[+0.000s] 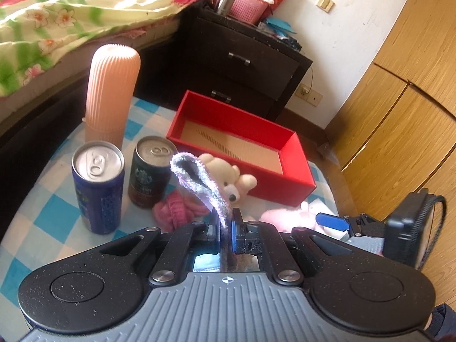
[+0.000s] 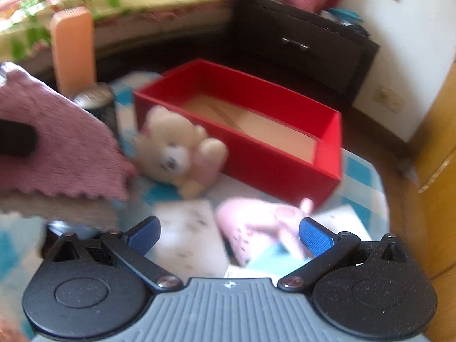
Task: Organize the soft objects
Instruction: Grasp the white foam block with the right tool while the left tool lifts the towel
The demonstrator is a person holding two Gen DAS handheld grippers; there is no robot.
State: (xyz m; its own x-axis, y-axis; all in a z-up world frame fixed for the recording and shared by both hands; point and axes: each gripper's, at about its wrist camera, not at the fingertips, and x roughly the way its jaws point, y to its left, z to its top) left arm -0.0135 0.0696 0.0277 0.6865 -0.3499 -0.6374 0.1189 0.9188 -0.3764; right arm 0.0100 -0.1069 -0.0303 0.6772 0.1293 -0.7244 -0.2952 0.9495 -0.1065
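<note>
Left wrist view: the left gripper (image 1: 226, 222) is clamped tight on a fuzzy pale-lilac cloth (image 1: 199, 179). The cloth is pinched edge-on, its long axis rising from the jaws and leaning up and to the left, its folded end looping over in front of the teddy bear (image 1: 228, 176). The bear lies on its side on the counter (image 1: 45, 213), which wears a blue-and-white checked cover, with its nose toward the camera. A pink knitted bundle (image 1: 173, 208) sits just left of the jaws. Behind stand a blue drink can (image 1: 98, 188), a dark drink can (image 1: 151, 173) and a tall ribbed peach container (image 1: 112, 94). An open red box (image 1: 245, 154) lies beyond the bear, its long axis running from upper left to lower right. The right gripper (image 1: 332, 221) enters at the right edge near a pink plush toy (image 1: 287, 218).

Right wrist view, blurred by motion: the right gripper (image 2: 229, 235) has its blue pads spread wide, holding nothing. Between them lies the pink plush toy (image 2: 262, 222), seemingly on white paper (image 2: 188, 236). The teddy bear (image 2: 179, 151) rests against the red box (image 2: 273, 156). The held cloth (image 2: 62, 154) fills the left side, looking dusty pink here.
</note>
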